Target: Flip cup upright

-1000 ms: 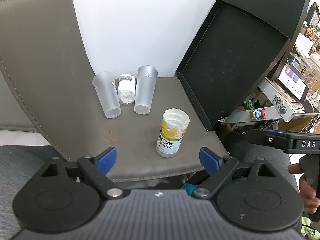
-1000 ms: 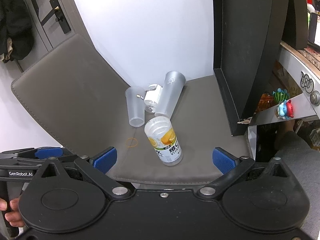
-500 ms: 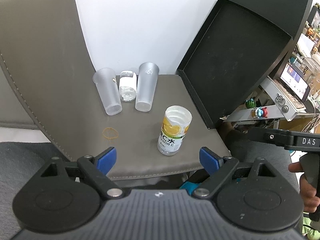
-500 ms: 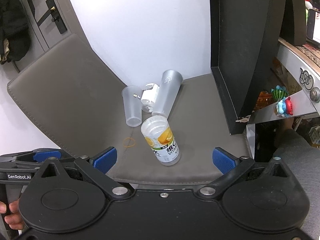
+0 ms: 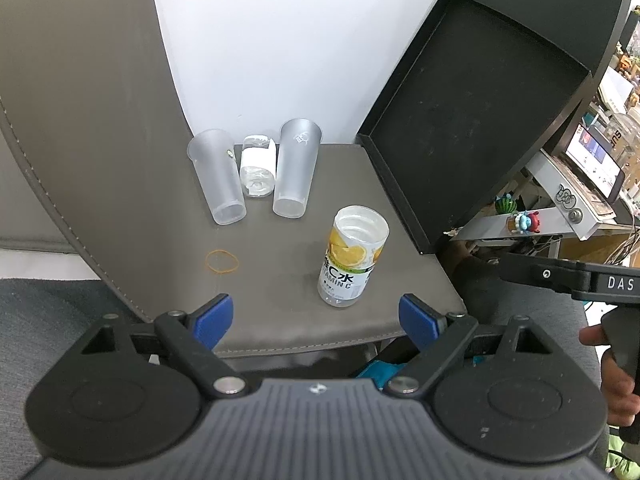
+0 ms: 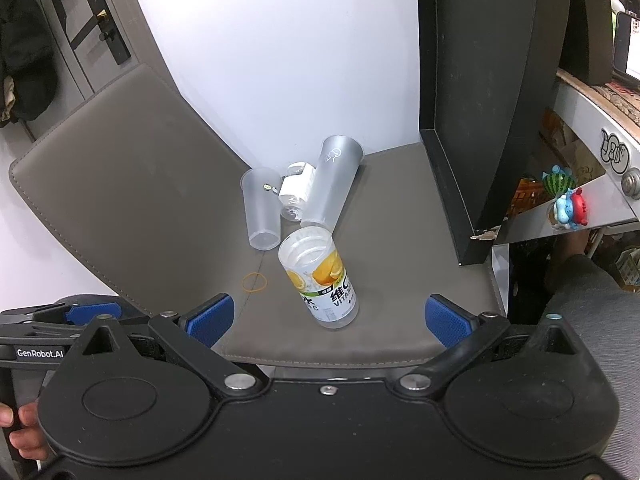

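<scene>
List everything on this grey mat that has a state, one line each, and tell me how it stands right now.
Left frosted cup: standing, wide end up, free.
Right frosted cup: standing, wide end up, free.
Small clear bottle with white label: between the two cups, orientation unclear.
Vitamin C container: standing alone, top uncapped, seemingly empty.
Rubber band: lying flat.
Left claw: open, empty.
Right claw: open, empty.

Grey leather-look mat covers the counter, stitched edge at front. Orange rubber band lies flat on it, left of centre. Small clear bottle w/ white label lies on its side near the white wall. Black tray leans tilted at right, lower corner on the mat. Beyond it: shelf w/ watermelon toy and blue-red figure. Door handle at far left.
</scene>
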The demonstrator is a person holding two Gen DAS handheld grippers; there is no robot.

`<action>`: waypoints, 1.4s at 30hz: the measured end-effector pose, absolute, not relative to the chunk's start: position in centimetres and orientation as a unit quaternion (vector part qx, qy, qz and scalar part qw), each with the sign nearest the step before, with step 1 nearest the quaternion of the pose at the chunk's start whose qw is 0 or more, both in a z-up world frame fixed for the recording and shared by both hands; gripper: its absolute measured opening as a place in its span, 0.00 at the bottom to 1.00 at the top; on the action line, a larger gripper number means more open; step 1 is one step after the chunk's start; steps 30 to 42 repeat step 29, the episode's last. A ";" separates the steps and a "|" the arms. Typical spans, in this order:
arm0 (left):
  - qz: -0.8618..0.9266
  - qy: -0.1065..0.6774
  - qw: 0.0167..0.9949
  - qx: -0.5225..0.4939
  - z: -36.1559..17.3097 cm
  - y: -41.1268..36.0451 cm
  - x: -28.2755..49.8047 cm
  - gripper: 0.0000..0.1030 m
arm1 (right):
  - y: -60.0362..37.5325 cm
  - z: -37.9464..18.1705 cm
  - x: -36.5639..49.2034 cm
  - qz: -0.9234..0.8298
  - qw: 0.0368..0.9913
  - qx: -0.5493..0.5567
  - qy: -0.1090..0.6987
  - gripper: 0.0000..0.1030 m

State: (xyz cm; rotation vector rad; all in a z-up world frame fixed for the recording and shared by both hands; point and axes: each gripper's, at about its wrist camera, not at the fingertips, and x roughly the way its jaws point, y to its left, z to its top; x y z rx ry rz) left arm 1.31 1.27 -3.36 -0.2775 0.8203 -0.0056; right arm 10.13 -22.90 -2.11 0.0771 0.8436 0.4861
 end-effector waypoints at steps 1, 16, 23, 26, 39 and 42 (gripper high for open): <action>-0.003 0.398 0.908 -0.135 -3.4 1.3 1.3 0.86 | -22.9 -2.1 10.1 0.233 0.883 0.037 0.405 1.00; -0.001 0.397 0.908 -0.133 -3.5 1.5 1.4 0.86 | -22.9 -2.3 10.2 0.234 0.883 0.037 0.405 1.00; 0.008 0.387 0.913 -0.130 -3.4 1.4 1.1 0.86 | -22.8 -2.5 10.1 0.234 0.883 0.035 0.406 1.00; 0.007 0.386 0.913 -0.130 -3.4 1.5 1.0 0.86 | -22.8 -2.5 10.2 0.235 0.882 0.036 0.408 1.00; 0.005 0.385 0.914 -0.130 -3.4 1.6 1.1 0.86 | -22.7 -2.6 10.3 0.235 0.881 0.036 0.410 1.00; 0.005 0.385 0.914 -0.130 -3.4 1.6 1.1 0.86 | -22.7 -2.6 10.3 0.235 0.881 0.036 0.410 1.00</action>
